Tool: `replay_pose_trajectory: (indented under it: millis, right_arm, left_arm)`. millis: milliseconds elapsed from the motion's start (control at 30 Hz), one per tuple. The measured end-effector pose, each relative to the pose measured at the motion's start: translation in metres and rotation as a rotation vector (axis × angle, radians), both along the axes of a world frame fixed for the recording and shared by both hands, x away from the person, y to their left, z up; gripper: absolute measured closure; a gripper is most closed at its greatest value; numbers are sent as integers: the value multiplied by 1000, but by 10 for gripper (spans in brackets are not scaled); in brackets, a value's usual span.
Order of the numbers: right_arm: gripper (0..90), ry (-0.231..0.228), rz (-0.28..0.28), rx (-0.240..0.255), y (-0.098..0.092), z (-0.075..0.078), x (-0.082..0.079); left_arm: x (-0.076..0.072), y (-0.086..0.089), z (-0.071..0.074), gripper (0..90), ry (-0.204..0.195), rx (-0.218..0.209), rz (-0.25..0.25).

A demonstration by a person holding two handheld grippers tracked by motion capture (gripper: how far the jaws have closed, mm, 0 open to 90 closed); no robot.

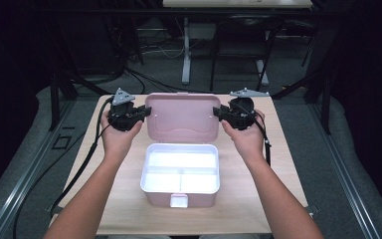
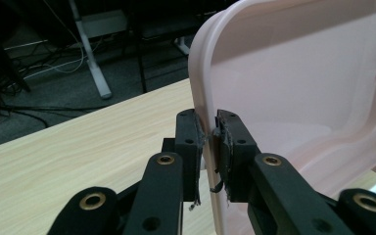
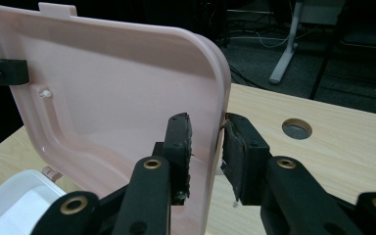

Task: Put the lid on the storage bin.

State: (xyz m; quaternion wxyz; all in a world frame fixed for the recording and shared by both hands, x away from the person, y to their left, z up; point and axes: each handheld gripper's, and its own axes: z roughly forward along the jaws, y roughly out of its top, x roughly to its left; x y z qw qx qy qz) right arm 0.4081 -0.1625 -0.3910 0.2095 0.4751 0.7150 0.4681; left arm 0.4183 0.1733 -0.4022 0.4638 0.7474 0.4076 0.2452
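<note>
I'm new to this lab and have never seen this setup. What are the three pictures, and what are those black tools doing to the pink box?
A person holds a tool in each hand, each a hand-held gripper with two black jaws. The high view looks down on the pale wooden table; each gripper view looks along one gripper's jaws. On the table stands an open pink plastic box with white compartments. The left hand-held gripper pinches one side edge of the raised pink lid. The right hand-held gripper straddles the opposite edge, one pad apparently off it.

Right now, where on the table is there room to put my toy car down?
Bare wood lies left of the pink box and right of it, out to the table edges, with a narrower strip along the front. The back is crowded: each hand-held gripper, left and right, sits at a side of the raised lid.
</note>
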Motion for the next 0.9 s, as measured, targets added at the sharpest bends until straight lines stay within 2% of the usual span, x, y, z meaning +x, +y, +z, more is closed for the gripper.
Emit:
replay_pose_trajectory:
  millis: [233, 333, 500, 800, 900]
  right_arm:
    - [721, -22, 25, 10, 0, 3, -11]
    - [720, -45, 22, -13, 1, 5, -18]
    - [720, -61, 33, -13, 0, 6, -26]
    - [727, -69, 51, -28, -1, 11, -34]
    - [728, -73, 66, -29, -1, 11, -37]
  left_arm:
    - [-9, 3, 6, 799, -11, -3, -32]
    - [-14, 5, 8, 797, -17, -4, -46]
    - [-19, 6, 10, 782, -18, -1, -61]
    - [-26, 9, 14, 776, -9, -1, -89]
    - [-28, 9, 14, 774, -4, -26, -109]
